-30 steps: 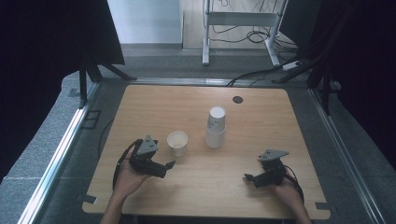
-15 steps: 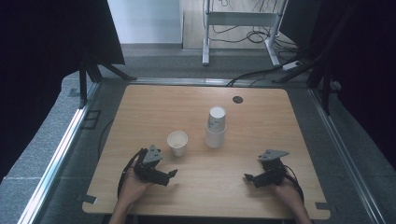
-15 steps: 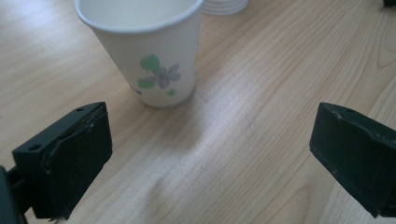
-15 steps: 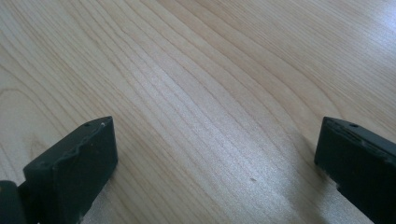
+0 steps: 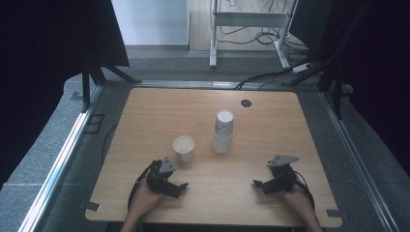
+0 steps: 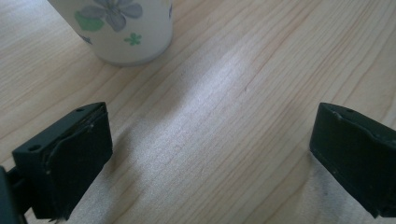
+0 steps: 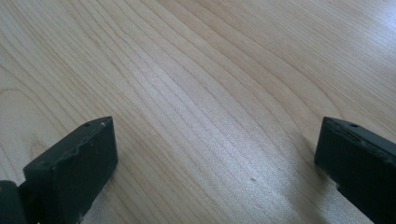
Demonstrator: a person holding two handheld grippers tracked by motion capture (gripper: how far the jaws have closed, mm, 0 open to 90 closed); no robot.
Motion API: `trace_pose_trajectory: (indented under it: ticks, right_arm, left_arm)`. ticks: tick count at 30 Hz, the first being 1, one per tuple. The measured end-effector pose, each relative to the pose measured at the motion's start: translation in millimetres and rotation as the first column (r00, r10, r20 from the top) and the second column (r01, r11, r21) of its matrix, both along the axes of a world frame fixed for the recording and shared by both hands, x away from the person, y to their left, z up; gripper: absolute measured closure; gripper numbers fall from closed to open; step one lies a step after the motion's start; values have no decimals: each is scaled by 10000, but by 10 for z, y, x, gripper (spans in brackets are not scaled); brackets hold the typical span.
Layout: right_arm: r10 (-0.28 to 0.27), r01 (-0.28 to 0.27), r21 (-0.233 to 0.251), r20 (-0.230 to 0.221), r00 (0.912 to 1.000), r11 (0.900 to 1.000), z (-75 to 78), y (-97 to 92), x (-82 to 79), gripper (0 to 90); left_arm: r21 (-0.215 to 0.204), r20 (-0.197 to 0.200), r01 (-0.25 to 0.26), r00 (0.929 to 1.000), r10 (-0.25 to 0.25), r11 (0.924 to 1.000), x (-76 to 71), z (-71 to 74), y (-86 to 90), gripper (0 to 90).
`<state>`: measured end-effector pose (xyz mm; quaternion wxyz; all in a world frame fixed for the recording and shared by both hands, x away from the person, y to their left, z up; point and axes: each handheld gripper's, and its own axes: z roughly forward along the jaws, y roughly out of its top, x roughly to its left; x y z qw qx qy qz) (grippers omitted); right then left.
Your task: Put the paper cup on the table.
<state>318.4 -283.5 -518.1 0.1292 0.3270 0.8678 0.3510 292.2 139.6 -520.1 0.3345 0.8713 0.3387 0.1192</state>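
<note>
A single white paper cup (image 5: 183, 147) stands upright on the wooden table (image 5: 270, 121), left of centre. To its right rises a stack of white paper cups (image 5: 223, 131). My left gripper (image 5: 180, 187) rests low on the table just in front of the single cup, jaws wide apart and holding nothing. In the left gripper view the cup's base with a flower print (image 6: 122, 28) sits at the top left, beyond the jaws. My right gripper (image 5: 257, 184) lies near the front right, open, with bare wood (image 7: 210, 107) between its jaws.
A small dark round mark (image 5: 246, 103) lies near the table's far edge. Metal rails (image 5: 63, 159) run along both sides of the table. A stand's legs and cables (image 5: 251, 43) lie on the floor behind.
My left gripper has drawn back from beside the single cup toward the table's front edge. The right gripper has stayed put.
</note>
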Motion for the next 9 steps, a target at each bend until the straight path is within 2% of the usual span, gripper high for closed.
trace_pose_trajectory:
  ticks: [1,9]
  right_arm:
    - [0,0,0,1,10000,10000,0,0,0,0]
    - [13,-13,-17,15,10000,10000,-2,-2,-4,0]
  left_arm:
    - [-103,-140,-121,9998,120,9999,10,-3,0,0]
    - [-84,-142,-220,9997,218,9997,8,-5,-3,0]
